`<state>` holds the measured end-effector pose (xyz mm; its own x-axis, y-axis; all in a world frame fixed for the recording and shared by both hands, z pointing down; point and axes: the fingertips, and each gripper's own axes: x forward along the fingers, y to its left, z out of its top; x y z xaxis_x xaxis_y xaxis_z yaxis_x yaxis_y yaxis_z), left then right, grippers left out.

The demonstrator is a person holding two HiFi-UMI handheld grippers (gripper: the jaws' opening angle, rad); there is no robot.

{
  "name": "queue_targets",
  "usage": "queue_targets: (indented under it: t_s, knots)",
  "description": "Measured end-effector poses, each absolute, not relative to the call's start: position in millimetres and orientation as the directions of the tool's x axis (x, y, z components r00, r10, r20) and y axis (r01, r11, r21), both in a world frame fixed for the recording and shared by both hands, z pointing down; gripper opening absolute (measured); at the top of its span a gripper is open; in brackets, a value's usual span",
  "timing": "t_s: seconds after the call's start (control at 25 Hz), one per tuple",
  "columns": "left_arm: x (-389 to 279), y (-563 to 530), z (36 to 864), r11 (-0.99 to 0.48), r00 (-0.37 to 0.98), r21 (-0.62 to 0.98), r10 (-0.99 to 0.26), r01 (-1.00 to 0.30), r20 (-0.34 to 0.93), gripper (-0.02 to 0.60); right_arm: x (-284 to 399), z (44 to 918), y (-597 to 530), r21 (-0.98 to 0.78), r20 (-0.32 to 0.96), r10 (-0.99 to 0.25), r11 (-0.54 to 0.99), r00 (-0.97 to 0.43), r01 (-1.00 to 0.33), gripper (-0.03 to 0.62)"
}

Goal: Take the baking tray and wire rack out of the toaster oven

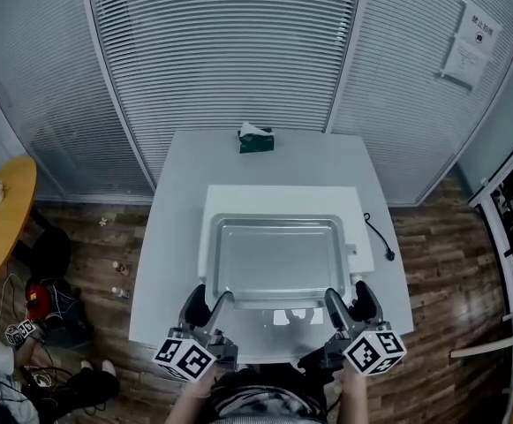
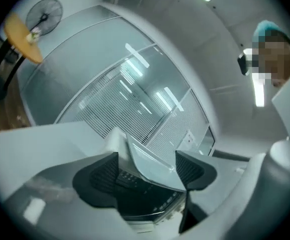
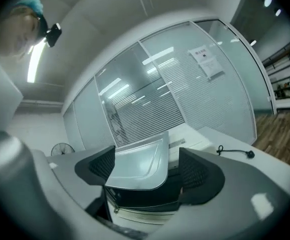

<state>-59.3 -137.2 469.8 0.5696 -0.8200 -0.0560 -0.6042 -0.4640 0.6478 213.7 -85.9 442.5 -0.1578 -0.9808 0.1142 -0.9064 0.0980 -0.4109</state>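
- Your left gripper (image 1: 210, 303) was wide open. In the left gripper view its gripper (image 2: 147, 166) had the near left corner of the baking tray (image 2: 149, 164) sitting between the jaws, but the pads weren't pressing on it.
- Same story on the other side. Your right gripper (image 1: 350, 303) was spread apart, and the right gripper view showed it (image 3: 147, 166) with the tray's near right corner (image 3: 140, 176) in the gap, loose and not clamped.
- The baking tray (image 1: 278, 259) itself lay flat on top of the white toaster oven (image 1: 274, 200), with its near edge poking out a bit past the oven's front, toward you.
- The oven's dark front (image 3: 145, 199) showed right under the tray corner in the right gripper view.
- I couldn't make out the wire rack anywhere.
- The oven sat about mid-counter (image 1: 309, 162), closer to the near edge than the far one.
- A green tissue box (image 1: 256, 139) stood at the counter's far edge, well apart from the oven.
- A black cord (image 1: 378, 235) lay by the counter's right edge, just beside the oven.
- Off the counter, a round yellow table (image 1: 0, 215) stood to the left on the wood floor.
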Motion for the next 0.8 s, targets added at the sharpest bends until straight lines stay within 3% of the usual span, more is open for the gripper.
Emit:
queue_targets:
  t_s: [0.12, 0.28, 0.8]
  knots:
    - [-54, -126, 461, -0.574, 0.604, 0.32, -0.797, -0.754, -0.006, 0.397, 205, 442, -77, -0.195, 0.137, -0.976, 0.141, -0.169, -0.971, 0.405]
    - [-41, -115, 465, -0.642, 0.642, 0.034, -0.763, -0.766, 0.074, 0.402, 192, 454, -71, -0.011, 0.191, -0.966, 0.175, -0.174, -0.984, 0.407]
    - [-21, -141, 459, -0.67, 0.669, 0.023, -0.738, -0.742, 0.087, 0.4, 202, 453, -108, -0.024, 0.216, -0.955, 0.202, -0.202, -0.979, 0.372]
